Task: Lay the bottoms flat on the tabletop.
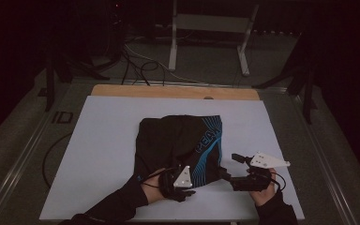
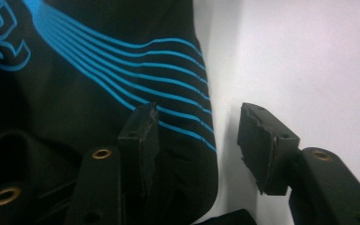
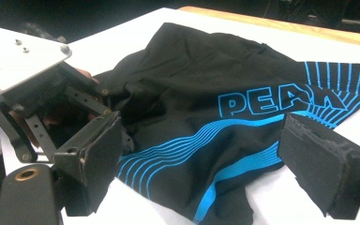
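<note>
Two grippers at tabletop's near edge: left gripper point(image 2: 194, 140) half-spread, straddling hem of black shorts point(image 1: 180, 140) lying mid-tabletop, not yet pinched; right gripper point(image 3: 201, 164) released, beside shorts

Dim, grainy frames; dark surroundings, slightly soft close-ups.

A black garment point(image 1: 180, 143) with blue stripes was laid on the white table point(image 1: 103, 140). The left gripper point(image 1: 183, 186) was set at its near edge; the right gripper point(image 1: 232, 168) was held just beside its near right corner.
</note>
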